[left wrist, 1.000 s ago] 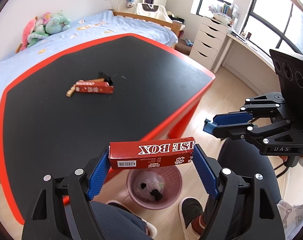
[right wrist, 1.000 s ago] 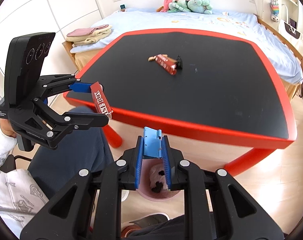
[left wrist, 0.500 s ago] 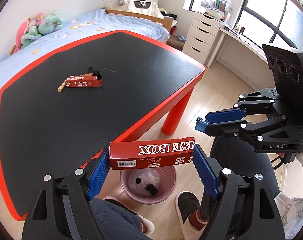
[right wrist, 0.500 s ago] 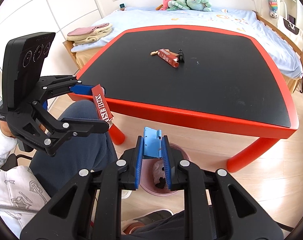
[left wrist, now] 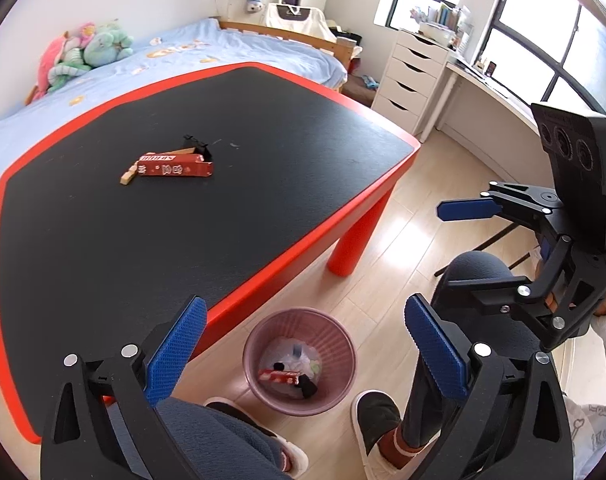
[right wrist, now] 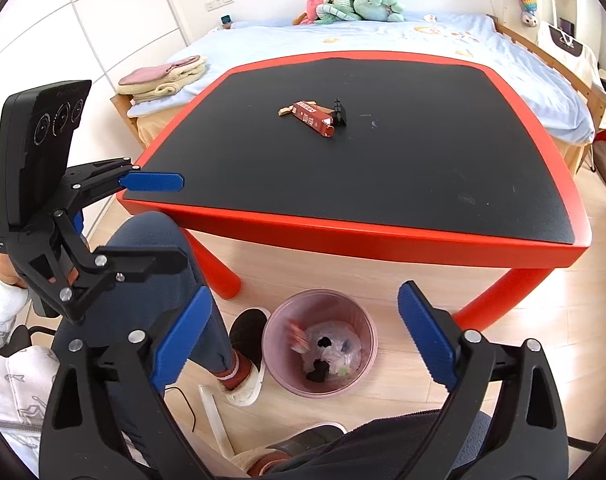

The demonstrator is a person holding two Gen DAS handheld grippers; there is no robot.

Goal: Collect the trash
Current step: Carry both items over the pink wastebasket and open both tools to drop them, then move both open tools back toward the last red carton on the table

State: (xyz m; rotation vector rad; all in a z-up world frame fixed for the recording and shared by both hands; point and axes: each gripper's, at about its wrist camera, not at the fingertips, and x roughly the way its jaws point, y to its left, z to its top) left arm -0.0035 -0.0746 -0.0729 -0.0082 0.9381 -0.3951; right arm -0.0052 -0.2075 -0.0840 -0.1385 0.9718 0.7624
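So both tools, the left tool (left wrist: 303,344) and right tool (right wrist: 303,326), have just spread and hang empty over the bin (left wrist: 345,344), where one red box (left wrist: 279,376) now lies, while another red box (left wrist: 175,169), a wooden piece (left wrist: 128,176) and a black clip (left wrist: 199,147) wait far out on the desk (left wrist: 263,240).

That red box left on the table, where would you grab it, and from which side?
Across the red box's two long sides near its middle, coming down from above. It lies flat and narrow. A wooden piece touches one end and a black clip sits by the other, so the ends are crowded.
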